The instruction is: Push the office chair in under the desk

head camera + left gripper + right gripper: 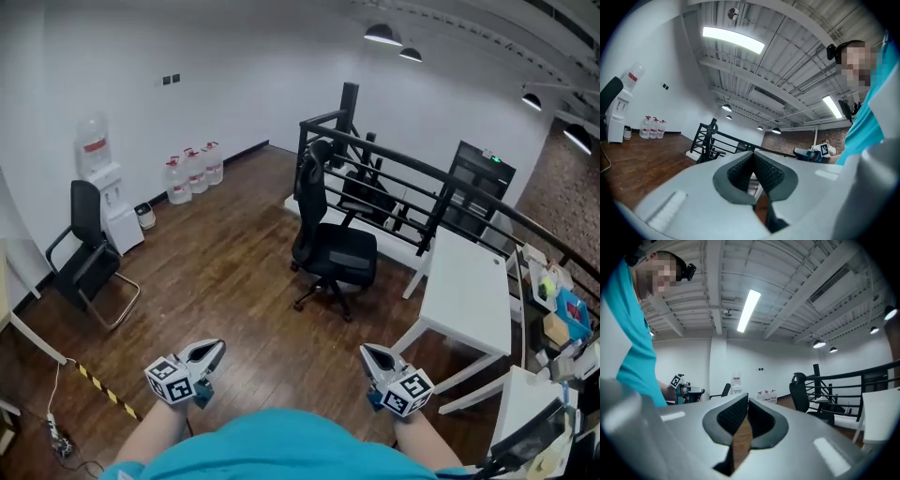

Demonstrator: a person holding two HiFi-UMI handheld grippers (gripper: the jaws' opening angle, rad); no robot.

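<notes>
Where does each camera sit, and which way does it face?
Head view: on the person's head, looking down at the floor, chair and desk; shows the shirt, left gripper and right gripper.
Left gripper view: on the left gripper, looking along its shut jaws toward the railing; shows the right gripper and shirt.
Right gripper view: on the right gripper, along its shut jaws toward the bottles and chair; shows the left gripper and shirt.
Both gripper views share the bottles.
</notes>
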